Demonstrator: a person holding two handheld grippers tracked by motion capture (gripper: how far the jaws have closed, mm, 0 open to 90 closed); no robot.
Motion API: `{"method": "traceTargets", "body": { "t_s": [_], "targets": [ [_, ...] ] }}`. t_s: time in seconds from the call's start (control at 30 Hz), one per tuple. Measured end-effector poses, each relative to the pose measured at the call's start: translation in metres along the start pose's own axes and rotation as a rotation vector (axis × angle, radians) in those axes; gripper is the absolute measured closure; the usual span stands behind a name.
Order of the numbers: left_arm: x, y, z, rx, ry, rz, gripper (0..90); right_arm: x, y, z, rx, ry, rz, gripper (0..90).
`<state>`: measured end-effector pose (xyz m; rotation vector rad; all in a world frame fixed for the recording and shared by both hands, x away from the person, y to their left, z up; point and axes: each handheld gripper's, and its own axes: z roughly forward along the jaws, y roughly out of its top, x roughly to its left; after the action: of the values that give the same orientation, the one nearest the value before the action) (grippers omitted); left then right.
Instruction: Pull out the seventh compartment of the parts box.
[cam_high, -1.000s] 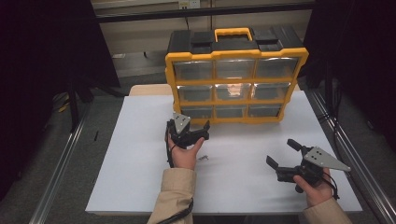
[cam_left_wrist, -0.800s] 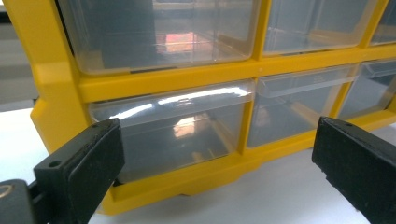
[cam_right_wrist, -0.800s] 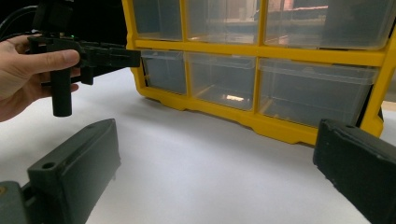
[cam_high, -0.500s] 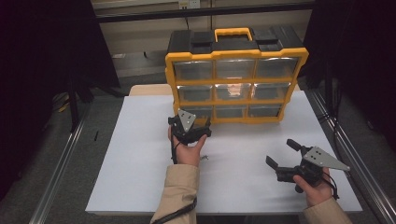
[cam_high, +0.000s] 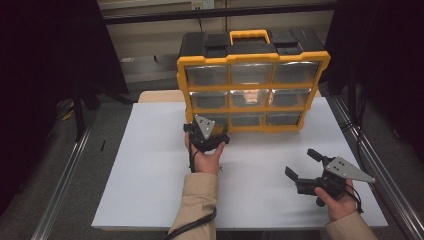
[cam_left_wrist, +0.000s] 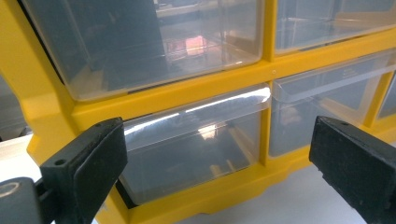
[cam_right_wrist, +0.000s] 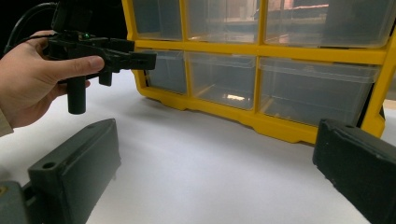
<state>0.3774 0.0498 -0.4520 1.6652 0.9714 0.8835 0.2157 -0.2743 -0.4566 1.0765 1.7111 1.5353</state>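
White tabletop (cam_high: 150, 165) under a dark, dim room, with a yellow plastic nine-drawer organiser with black lid and yellow carry handle (cam_high: 252, 80) standing at the far edge. Left gripper (cam_high: 207, 137) sits right in front of the bottom-left clear plastic drawer (cam_left_wrist: 191, 144), jaws spread wide, not touching it yet. Right gripper (cam_high: 302, 167) hovers over the near right of the table, jaws open, holding nothing, well apart from the cabinet. Drawer looks light, stiff, slick and see-through; likely best taken by its top front lip, pinched gently since thin plastic can crack. Compared with a second ago, left gripper has moved closer to the drawer; right gripper unchanged
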Motion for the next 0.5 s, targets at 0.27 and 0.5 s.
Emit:
{"method": "traceTargets", "body": {
  "t_s": [0.27,0.5],
  "targets": [
    [0.0004,-0.005,0.0072,0.011,0.025,-0.054,4.0,0.0003,-0.0002,0.0005,0.004,-0.01,0.018,0.4],
    [-0.002,-0.0032,0.0111,0.014,0.047,-0.02,4.0,-0.0001,-0.0005,0.001,0.006,-0.007,0.03,0.4]
  ]
}}
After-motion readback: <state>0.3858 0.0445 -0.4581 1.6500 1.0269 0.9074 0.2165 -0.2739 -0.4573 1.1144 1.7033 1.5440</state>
